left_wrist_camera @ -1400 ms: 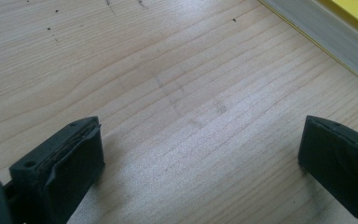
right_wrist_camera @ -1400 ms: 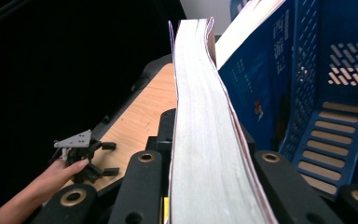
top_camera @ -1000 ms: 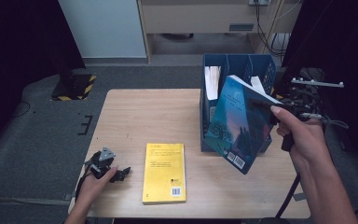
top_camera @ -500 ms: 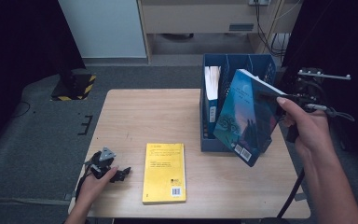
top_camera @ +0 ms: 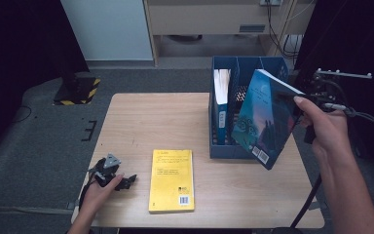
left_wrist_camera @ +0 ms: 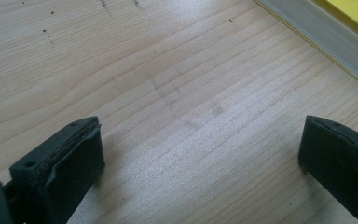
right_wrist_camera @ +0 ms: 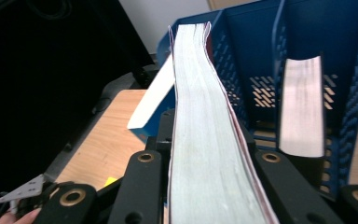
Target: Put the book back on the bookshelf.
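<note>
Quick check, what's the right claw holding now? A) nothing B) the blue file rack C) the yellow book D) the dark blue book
D: the right claw is clamped on the dark blue book, held tilted in the air beside the blue file rack; the yellow book lies flat on the table.

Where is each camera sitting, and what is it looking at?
High view: above the table's near edge, looking forward and down on the wooden table, blue file holder and both forearms.
Left gripper view: on the left gripper, facing bare tabletop, jaws apart.
Right gripper view: on the right gripper, looking along the blue book its jaws clamp toward the file holder.
Shared: the yellow book appears in the high and left gripper views.
</note>
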Available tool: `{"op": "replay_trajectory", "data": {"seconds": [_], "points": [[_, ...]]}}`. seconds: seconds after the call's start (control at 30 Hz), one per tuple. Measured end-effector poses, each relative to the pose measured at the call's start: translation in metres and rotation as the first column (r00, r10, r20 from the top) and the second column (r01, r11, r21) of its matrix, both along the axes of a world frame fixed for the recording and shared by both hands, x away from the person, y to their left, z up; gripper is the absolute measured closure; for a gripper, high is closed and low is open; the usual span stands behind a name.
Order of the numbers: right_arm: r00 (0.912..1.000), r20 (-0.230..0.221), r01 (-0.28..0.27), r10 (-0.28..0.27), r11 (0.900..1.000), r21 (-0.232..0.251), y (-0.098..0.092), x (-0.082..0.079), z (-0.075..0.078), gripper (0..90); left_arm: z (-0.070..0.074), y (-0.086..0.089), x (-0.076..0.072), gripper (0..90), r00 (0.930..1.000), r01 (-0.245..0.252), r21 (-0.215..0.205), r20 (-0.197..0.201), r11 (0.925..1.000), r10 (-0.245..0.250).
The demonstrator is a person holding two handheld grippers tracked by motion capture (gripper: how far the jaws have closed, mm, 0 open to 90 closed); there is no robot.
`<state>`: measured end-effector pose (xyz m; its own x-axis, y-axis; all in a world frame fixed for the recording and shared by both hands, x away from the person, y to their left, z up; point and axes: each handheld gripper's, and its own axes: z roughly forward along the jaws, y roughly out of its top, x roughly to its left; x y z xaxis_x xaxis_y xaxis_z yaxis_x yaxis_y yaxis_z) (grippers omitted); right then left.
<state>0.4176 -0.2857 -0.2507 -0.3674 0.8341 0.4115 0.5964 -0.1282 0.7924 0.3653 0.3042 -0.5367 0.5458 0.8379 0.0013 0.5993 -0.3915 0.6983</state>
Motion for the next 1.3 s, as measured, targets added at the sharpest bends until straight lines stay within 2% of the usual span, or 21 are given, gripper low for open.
{"op": "replay_trajectory", "data": {"seconds": [0.03, 0.13, 0.33, 0.63, 0.97, 1.3], "points": [[0.9996, 0.014, 0.023, -0.023, 1.000, -0.018, -0.001, 0.002, -0.002, 72.8, 0.000, 0.000, 0.000, 0.0, 1.0000, 0.000, 0.000, 0.000, 1.0000, 0.000], [0.9983, 0.026, 0.053, -0.052, 0.998, -0.027, -0.002, 0.004, -0.002, 72.7, 0.000, 0.000, 0.000, 0.0, 1.0000, 0.001, -0.001, 0.001, 1.0000, -0.001], [0.9961, 0.033, 0.083, -0.082, 0.996, -0.031, 0.000, 0.010, -0.003, 72.8, 0.000, -0.001, 0.000, 0.0, 1.0000, 0.001, -0.001, 0.001, 1.0000, -0.001], [0.9936, 0.034, 0.109, -0.108, 0.993, -0.047, 0.002, 0.020, -0.006, 72.8, 0.000, -0.001, 0.001, 0.0, 1.0000, 0.002, -0.002, 0.001, 1.0000, -0.002], [0.9898, 0.040, 0.140, -0.137, 0.987, -0.076, 0.014, 0.034, -0.005, 73.0, 0.000, -0.002, 0.001, 0.0, 1.0000, 0.006, 0.001, 0.000, 1.0000, -0.006], [0.9827, 0.033, 0.185, -0.182, 0.978, -0.100, 0.014, 0.046, -0.010, 72.9, 0.000, -0.002, 0.001, 0.0, 1.0000, 0.010, 0.001, 0.000, 1.0000, -0.010]]}}
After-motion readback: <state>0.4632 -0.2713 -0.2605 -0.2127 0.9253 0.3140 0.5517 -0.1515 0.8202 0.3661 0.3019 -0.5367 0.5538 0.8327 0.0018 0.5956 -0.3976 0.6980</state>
